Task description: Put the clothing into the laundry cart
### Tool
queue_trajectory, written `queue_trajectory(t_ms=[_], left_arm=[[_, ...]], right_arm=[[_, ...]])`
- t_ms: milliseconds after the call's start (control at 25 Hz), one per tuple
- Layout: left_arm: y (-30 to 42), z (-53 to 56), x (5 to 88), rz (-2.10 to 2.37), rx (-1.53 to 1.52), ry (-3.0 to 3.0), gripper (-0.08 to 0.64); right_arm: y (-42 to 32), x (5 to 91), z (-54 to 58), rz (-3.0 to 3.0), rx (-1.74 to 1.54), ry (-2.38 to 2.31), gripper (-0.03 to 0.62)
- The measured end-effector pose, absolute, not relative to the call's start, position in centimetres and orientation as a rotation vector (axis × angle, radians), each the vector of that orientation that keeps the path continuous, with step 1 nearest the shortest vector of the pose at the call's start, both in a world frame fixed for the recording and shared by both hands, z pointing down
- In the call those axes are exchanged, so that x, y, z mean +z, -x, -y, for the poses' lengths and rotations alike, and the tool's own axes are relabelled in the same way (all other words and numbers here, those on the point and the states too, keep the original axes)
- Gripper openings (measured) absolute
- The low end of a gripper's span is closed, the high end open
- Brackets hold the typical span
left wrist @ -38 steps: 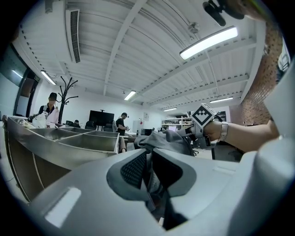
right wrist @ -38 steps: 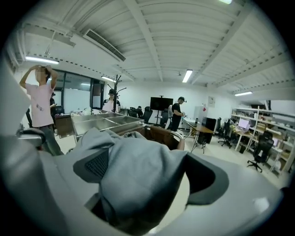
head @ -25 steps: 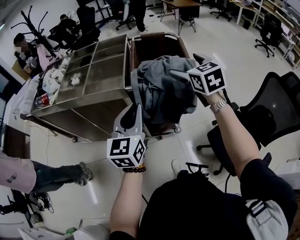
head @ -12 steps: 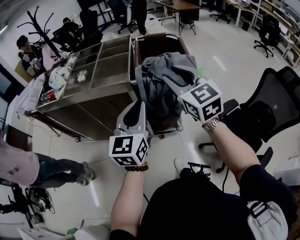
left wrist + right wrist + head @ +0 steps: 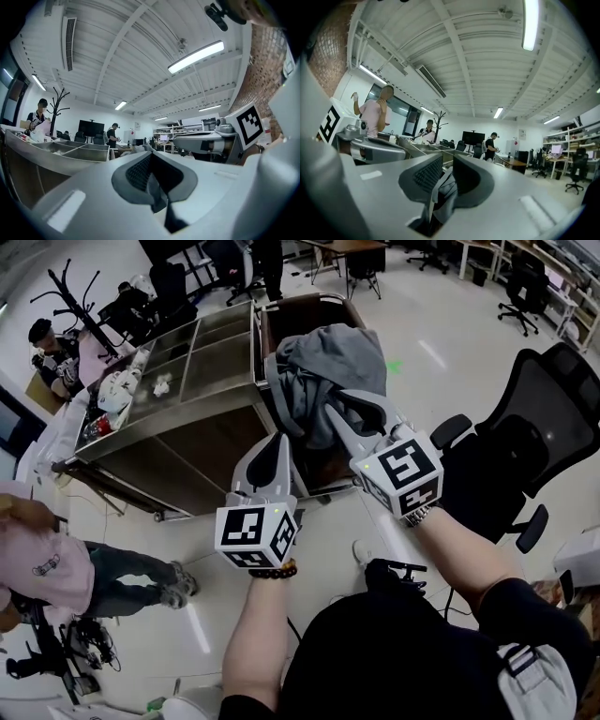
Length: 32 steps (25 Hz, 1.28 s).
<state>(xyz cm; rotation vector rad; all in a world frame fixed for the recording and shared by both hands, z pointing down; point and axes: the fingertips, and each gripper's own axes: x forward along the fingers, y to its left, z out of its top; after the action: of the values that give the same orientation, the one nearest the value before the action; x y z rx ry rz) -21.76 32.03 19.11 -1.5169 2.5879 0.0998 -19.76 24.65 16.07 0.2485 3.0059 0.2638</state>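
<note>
Both forearms reach forward, almost level. The left gripper (image 5: pixel 279 441) points to 12 o'clock, jaws pressed together with nothing between them. The right gripper (image 5: pixel 332 409) points to 11 o'clock. Its jaws have just been closing and pinch a grey fold of the clothing (image 5: pixel 323 357), which is heaped in the laundry cart (image 5: pixel 314 304) and hangs over its near rim. A steel trolley (image 5: pixel 202 362) stands just beside the cart at 9 o'clock, and an office chair (image 5: pixel 525 418) at 3 o'clock. The pale floor (image 5: pixel 431 343) beyond is open.
</note>
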Motion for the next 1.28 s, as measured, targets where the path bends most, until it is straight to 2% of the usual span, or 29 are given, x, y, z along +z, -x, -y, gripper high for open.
queue_trajectory(t_ms=[360, 1280], left_arm=[[17.5, -31.9, 17.9, -2.516, 0.019, 1.575, 0.003], [13.9, -29.9, 16.8, -2.464, -0.013, 1.635, 0.003]], right_arm=[[16.0, 16.5, -26.5, -2.988, 0.275, -0.214, 0.002], [12.5, 14.8, -26.4, -2.984, 0.331, -0.171, 0.000]])
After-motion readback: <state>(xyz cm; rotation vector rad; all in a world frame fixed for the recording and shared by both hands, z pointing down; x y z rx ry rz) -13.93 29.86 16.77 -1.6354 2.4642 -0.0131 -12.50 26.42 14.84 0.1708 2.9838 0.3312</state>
